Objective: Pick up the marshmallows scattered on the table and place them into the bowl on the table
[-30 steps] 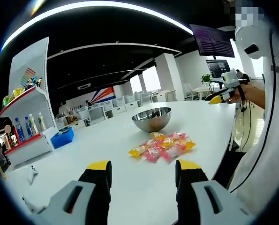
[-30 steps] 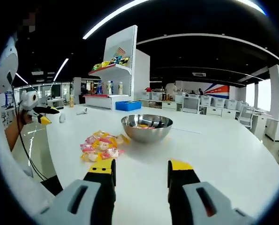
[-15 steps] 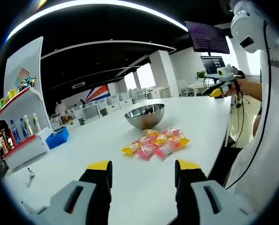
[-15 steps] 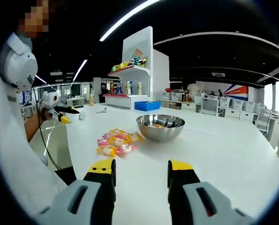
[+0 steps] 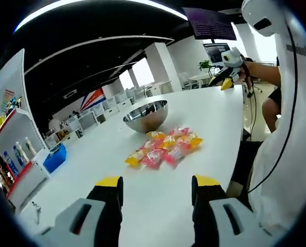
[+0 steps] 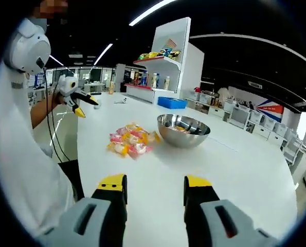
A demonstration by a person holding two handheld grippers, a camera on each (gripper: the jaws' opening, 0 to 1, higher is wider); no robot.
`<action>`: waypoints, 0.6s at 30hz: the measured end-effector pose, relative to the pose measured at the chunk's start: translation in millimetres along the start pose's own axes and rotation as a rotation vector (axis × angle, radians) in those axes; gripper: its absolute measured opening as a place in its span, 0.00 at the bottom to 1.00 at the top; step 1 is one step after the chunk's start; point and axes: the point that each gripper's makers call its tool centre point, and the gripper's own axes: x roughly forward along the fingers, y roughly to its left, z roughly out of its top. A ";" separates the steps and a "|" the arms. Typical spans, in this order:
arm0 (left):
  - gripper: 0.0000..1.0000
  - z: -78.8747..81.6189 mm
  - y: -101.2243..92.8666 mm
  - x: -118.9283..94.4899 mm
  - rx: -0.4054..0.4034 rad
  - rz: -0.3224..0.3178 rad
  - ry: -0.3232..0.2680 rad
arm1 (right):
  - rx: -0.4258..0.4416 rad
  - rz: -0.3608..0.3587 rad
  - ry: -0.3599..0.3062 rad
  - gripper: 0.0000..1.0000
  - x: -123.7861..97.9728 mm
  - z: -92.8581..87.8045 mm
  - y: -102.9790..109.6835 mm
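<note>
Pink-yellow marshmallows (image 5: 163, 149) heaped near table (image 5: 142, 206) edge, ahead of both grippers, left gripper (image 5: 158, 186) nearer; right gripper (image 6: 155, 184) likewise gaping, empty.

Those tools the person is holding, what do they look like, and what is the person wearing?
Each tool, left and right, has two black jaws with yellow tips rising from pale grey bodies with dark slots. Seen from the side, a tool is white with a black cable hanging from it. The person wears a white top.

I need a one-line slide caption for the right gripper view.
Open right tongs face wrapped marshmallows piled beside a steel bowl on a white table.
</note>
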 end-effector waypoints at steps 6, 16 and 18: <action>0.54 9.0 1.1 5.0 0.076 -0.066 0.026 | -0.008 0.005 0.018 0.44 -0.4 -5.2 1.6; 0.54 45.1 7.6 7.9 0.168 -0.148 -0.009 | -0.007 0.003 0.005 0.43 0.5 -0.6 5.0; 0.54 48.5 6.5 9.2 0.185 -0.166 -0.009 | -0.013 0.003 0.005 0.43 0.2 0.2 6.1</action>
